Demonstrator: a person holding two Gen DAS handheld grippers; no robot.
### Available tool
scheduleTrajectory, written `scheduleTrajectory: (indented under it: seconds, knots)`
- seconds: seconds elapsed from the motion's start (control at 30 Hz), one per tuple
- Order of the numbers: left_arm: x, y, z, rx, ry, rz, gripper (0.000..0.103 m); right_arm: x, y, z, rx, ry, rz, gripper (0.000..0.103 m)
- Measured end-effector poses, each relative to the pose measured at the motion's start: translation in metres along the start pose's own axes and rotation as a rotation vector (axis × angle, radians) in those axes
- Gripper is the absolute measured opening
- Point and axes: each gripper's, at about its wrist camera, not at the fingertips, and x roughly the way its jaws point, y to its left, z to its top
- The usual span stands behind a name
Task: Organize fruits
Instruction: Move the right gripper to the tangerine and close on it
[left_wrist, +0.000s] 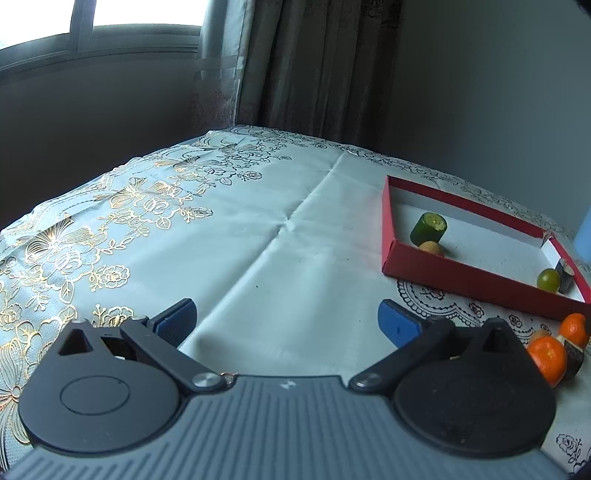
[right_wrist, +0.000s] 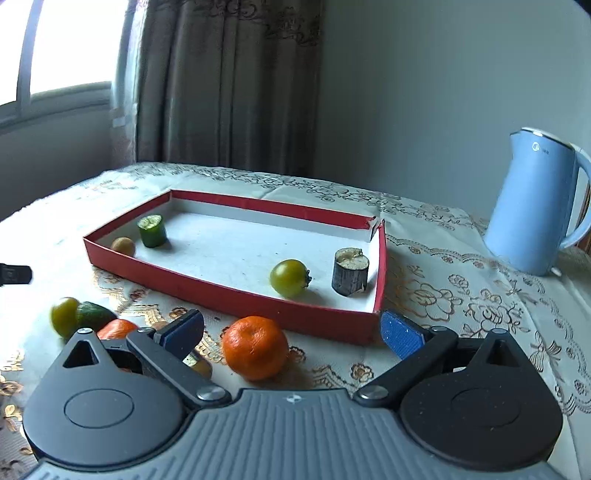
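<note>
A shallow red tray (right_wrist: 236, 295) with a white floor lies on the table; it also shows in the left wrist view (left_wrist: 461, 277). It holds a green cucumber piece (right_wrist: 152, 230), a small yellow-brown fruit (right_wrist: 123, 245), a green tomato (right_wrist: 289, 277) and a dark cut stump (right_wrist: 350, 271). An orange mandarin (right_wrist: 255, 347) lies in front of the tray, between my right gripper's open jaws. My right gripper (right_wrist: 291, 330) is open and empty. A second mandarin (right_wrist: 116, 328), a green tomato (right_wrist: 64, 315) and a dark green piece (right_wrist: 94, 314) lie to the left. My left gripper (left_wrist: 286, 321) is open and empty over bare cloth.
A light blue kettle (right_wrist: 535, 206) stands at the right behind the tray. The table has a floral cloth (left_wrist: 258, 229) with gold patterns. Curtains and a wall are behind. Two mandarins (left_wrist: 548, 358) and dark pieces lie right of my left gripper.
</note>
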Motion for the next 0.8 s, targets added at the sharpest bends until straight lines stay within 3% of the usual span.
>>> scheduleTrajectory:
  seconds: [0.47, 0.57, 0.73, 0.8]
  knots:
    - [0.000, 0.000, 0.000, -0.004, -0.005, -0.002, 0.103, 0.024, -0.005, -0.005, 0.049, 0.082, 0.045, 0.093]
    - [0.000, 0.000, 0.000, -0.005, -0.005, -0.001, 0.103, 0.030, -0.006, -0.004, 0.057, 0.107, 0.065, 0.082]
    - [0.000, 0.000, 0.000, -0.007, -0.004, 0.001, 0.103, 0.032, -0.007, -0.005, 0.071, 0.118, 0.095, 0.077]
    - [0.000, 0.001, 0.000, -0.009, -0.003, 0.002, 0.103, 0.032, -0.008, -0.005, 0.080, 0.118, 0.115, 0.066]
